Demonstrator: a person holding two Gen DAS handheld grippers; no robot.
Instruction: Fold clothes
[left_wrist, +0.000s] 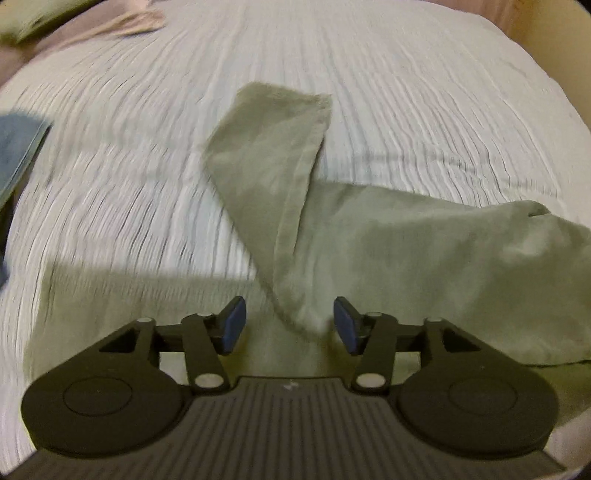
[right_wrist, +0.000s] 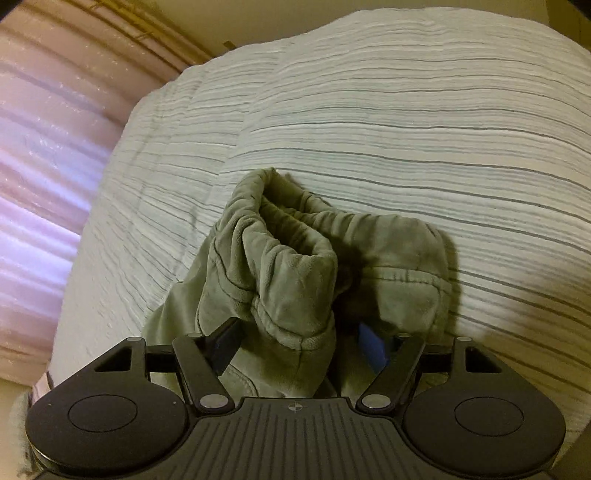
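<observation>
Straddling a fold of the green garment on the bed, my left gripper gapes wide, unclosed. My right gripper is spread around the bunched waistband, ready to pinch, I judge.

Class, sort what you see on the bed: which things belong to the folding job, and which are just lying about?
Job:
green garment
left hand-held gripper, open
right hand-held gripper, open around the garment's bunched part

Lying about:
bedspread
blue item at the left edge
pink cloth
</observation>
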